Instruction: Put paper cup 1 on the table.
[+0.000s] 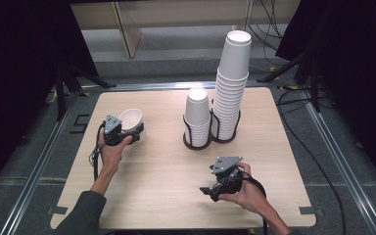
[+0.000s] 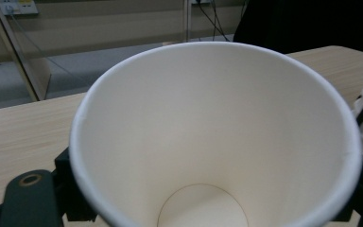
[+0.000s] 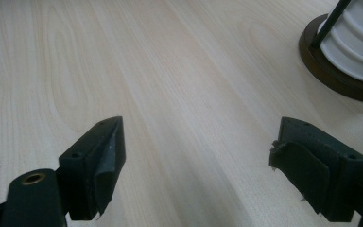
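A white paper cup (image 1: 130, 119) is held tilted, mouth up, in my left gripper (image 1: 136, 133) over the left part of the wooden table (image 1: 166, 171). In the left gripper view the cup (image 2: 217, 137) sits between the black jaws, its empty inside and round bottom showing. Two stacks of white cups stand in dark wire holders at mid-table: a short stack (image 1: 197, 117) and a tall stack (image 1: 231, 83). My right gripper (image 1: 208, 192) hovers low near the table's front right, jaws wide apart with only bare wood between its fingers (image 3: 94, 165).
A holder's dark round base (image 3: 340, 80) with ribbed cups lies ahead and to the right in the right gripper view. Black cables trail off the table's right side (image 1: 318, 161). Metal rails frame the table, and dark stands rise behind it.
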The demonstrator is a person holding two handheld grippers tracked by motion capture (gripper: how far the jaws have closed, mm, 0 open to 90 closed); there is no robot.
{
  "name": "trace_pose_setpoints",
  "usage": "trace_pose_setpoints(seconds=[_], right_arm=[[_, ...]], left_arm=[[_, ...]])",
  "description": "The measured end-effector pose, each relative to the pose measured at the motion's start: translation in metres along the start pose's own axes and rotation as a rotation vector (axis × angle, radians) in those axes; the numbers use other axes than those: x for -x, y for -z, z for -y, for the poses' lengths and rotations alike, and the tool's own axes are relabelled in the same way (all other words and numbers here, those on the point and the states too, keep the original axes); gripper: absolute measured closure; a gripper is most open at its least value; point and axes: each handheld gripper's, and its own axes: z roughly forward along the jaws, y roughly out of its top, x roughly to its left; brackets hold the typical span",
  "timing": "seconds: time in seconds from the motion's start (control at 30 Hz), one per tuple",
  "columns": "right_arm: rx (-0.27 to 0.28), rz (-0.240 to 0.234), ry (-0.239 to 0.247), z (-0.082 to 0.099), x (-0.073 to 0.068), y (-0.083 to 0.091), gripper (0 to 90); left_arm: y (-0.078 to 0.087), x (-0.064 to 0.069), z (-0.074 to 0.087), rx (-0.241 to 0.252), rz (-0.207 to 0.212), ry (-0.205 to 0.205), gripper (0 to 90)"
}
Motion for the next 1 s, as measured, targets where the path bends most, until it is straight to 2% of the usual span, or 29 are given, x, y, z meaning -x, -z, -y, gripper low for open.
trace_pose_setpoints(seconds=[0.07, 0.13, 0.27, 0.37, 0.4, 0.47, 0.57, 0.7, 0.77, 0.8, 0.87, 0.9, 1.0], right_arm=[[0.002, 0.001, 0.001, 0.001, 0.001, 0.0, 18.0], [0.002, -0.001, 0.0, 0.001, 0.001, 0.0, 18.0], [-0.002, -0.005, -0.003, 0.002, 0.001, 0.0, 18.0], [0.001, -0.002, 0.008, 0.002, 0.0, 0.001, 18.0], [0.001, -0.001, 0.008, 0.002, 0.0, 0.001, 18.0], [0.004, -0.002, 0.017, 0.002, 0.001, 0.0, 18.1], [0.004, -0.004, 0.017, 0.002, 0.0, 0.001, 18.1], [0.004, -0.006, 0.018, 0.002, 0.0, 0.001, 18.1], [-0.003, -0.012, -0.008, 0.002, -0.001, 0.001, 18.1], [-0.004, -0.013, -0.018, 0.002, -0.002, 0.001, 18.1], [0.003, -0.013, -0.019, 0.003, -0.002, 0.001, 18.1], [0.007, -0.016, 0.003, 0.003, -0.001, 0.001, 18.1], [0.003, -0.012, -0.002, 0.003, -0.001, 0.003, 18.2]], left_arm=[[-0.005, -0.002, 0.001, -0.013, -0.017, -0.014, 16.3], [-0.01, -0.005, 0.002, -0.008, -0.034, -0.009, 16.2], [-0.017, -0.006, 0.004, -0.02, -0.047, -0.021, 16.0], [-0.021, -0.006, 0.006, -0.021, -0.05, -0.027, 15.6], [-0.022, -0.005, 0.007, -0.035, -0.055, -0.038, 15.5], [-0.024, -0.004, 0.008, -0.042, -0.058, -0.032, 15.0], [-0.027, -0.004, 0.009, -0.024, -0.046, -0.025, 14.1], [-0.028, -0.005, 0.011, -0.027, -0.05, -0.025, 13.0], [-0.027, -0.005, 0.011, -0.039, -0.054, -0.031, 12.3], [-0.028, -0.005, 0.013, -0.048, -0.044, -0.02, 12.3], [-0.028, -0.006, 0.016, -0.092, -0.043, -0.009, 12.6], [-0.028, -0.006, 0.018, -0.095, -0.045, -0.005, 13.9], [-0.025, -0.008, 0.022, -0.117, -0.042, 0.012, 14.3]])
